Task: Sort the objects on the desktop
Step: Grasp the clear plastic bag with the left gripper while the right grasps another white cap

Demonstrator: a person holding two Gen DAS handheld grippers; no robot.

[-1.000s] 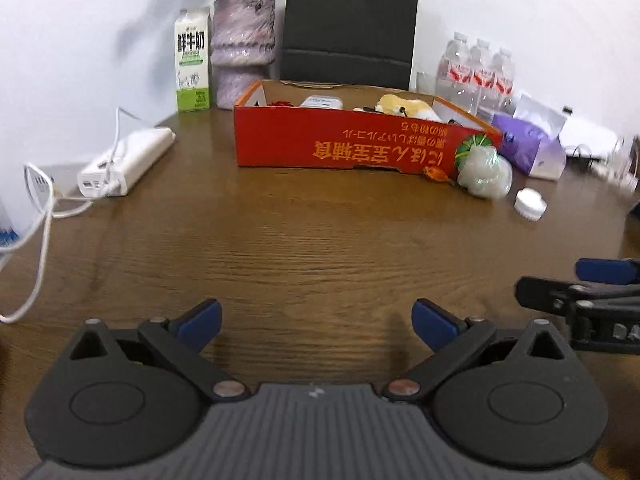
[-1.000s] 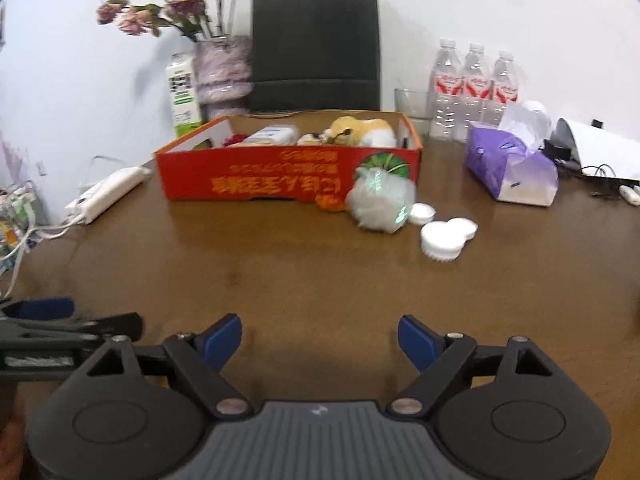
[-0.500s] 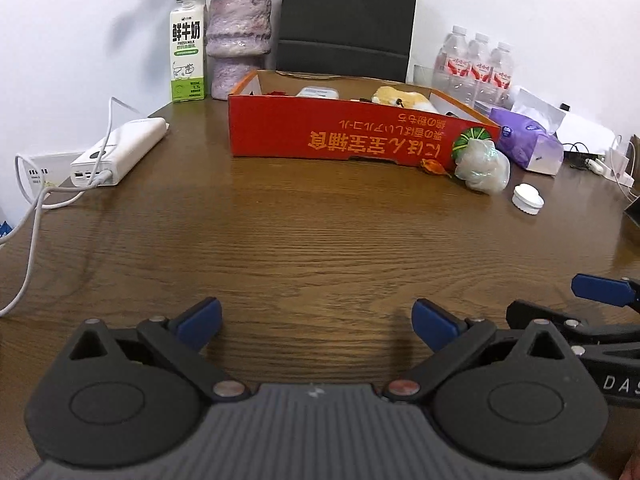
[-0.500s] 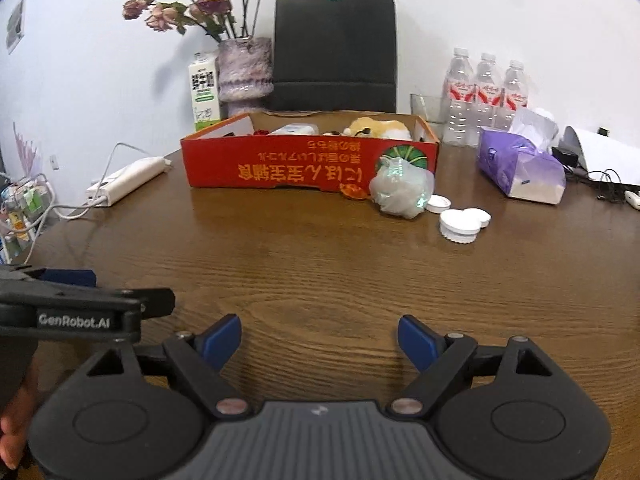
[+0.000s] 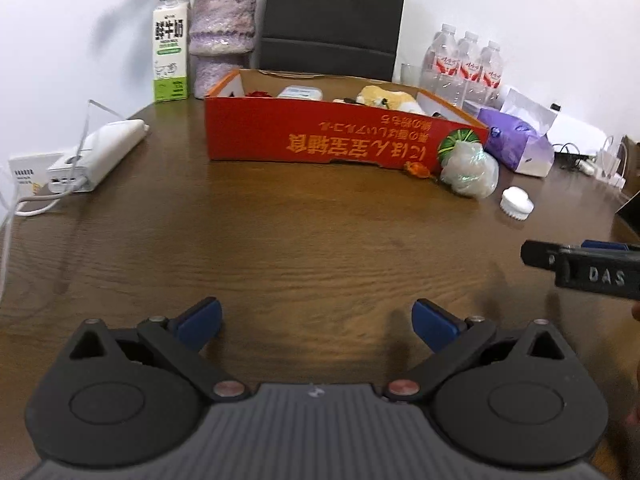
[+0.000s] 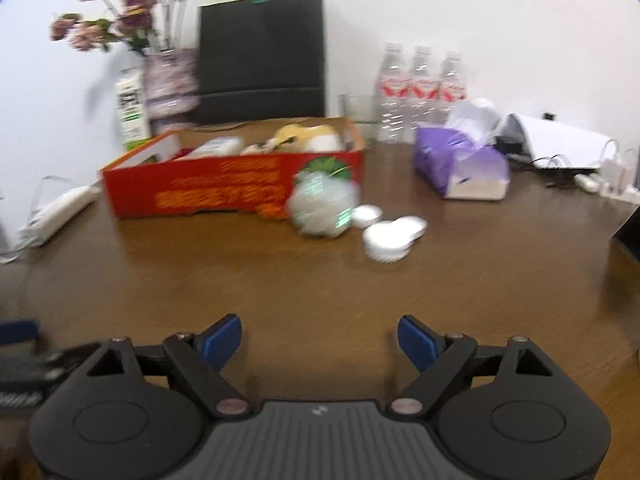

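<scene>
A dark brown wooden table (image 5: 280, 240) with a wavy grain carries a shallow red cardboard box (image 5: 320, 136) at its far side, printed with orange characters that read upside down. Inside lie a tan plush toy (image 5: 384, 96) and a flat pale packet (image 5: 300, 92). Against the box's right corner rests a crinkled, translucent whitish bag (image 5: 470, 166) with a small orange scrap (image 5: 416, 169) beside it, and just right of the bag sit round white ribbed caps (image 6: 386, 236). Farther right lies a soft purple tissue pack (image 5: 516, 140), with three clear plastic water bottles (image 5: 464, 64) with red labels behind. At far left stand a green-and-white milk carton (image 5: 171, 48), a mottled purple vase (image 5: 222, 32) and a white power strip (image 5: 100, 152). The left gripper (image 5: 316, 320) and the right gripper (image 6: 320, 338) both hover over bare wood, their blue-padded jaws spread wide and empty; the right one's side reads "DAS".
</scene>
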